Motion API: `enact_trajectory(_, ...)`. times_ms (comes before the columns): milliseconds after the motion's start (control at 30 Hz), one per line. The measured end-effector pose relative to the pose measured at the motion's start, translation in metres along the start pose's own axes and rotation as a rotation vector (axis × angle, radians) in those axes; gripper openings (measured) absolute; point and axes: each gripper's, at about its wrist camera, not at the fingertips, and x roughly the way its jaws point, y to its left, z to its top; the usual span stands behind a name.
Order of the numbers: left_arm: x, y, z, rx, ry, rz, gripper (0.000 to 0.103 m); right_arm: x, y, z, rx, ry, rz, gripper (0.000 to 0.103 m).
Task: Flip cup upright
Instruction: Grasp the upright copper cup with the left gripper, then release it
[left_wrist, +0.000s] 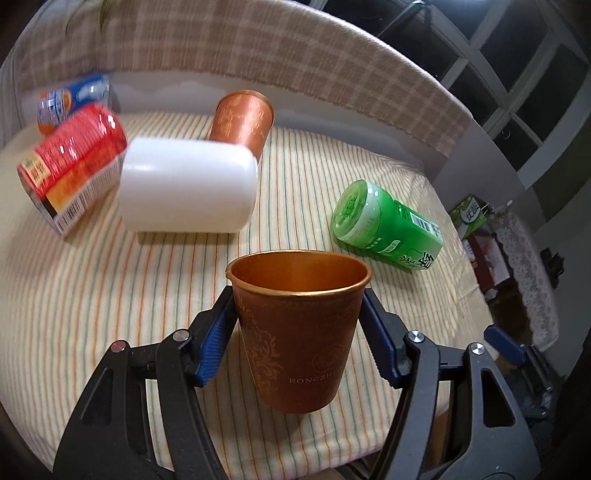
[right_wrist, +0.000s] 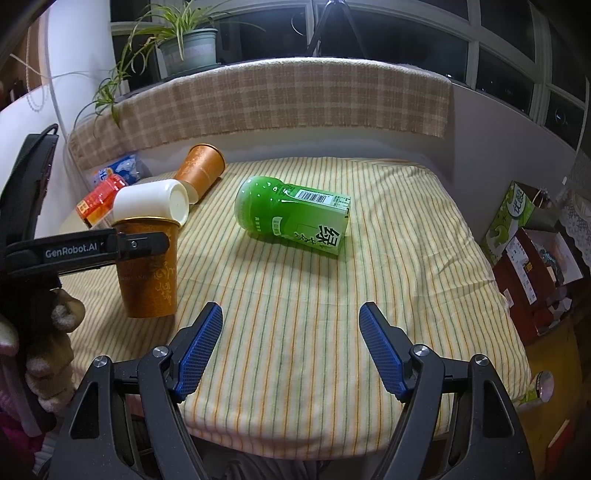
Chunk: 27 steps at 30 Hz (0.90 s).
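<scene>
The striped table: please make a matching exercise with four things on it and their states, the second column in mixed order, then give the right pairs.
Things:
1. copper cup in the left tongs
2. second copper cup
3. green bottle
4. right tongs

States:
A. lying on its side, cap end toward the left wrist camera
B. open, holding nothing
C. upright, mouth up, gripped on both sides
D. tipped over at the back, near the white container

Pairs: 1-C, 2-D, 3-A, 4-B
</scene>
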Motion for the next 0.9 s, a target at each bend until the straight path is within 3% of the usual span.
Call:
enact_trajectory(233,-0.012,-0.019,-0.006,0.116,-0.086,0.062,0.067,0.001,-0.001,-0.001,0.004,0.0,-0.002,0.076)
enact_trajectory(767,-0.013,-0.015,-0.013,0.162,-0.135,0.053,0.067,0.001,-0.004,-0.004,0.003,0.01,-0.01,0.076)
enact_trajectory(900,-0.016,-0.019,-0.011,0.208,-0.187,0.077,0.067,0.003,-0.003,-0.005,0.0,0.016,-0.009,0.076)
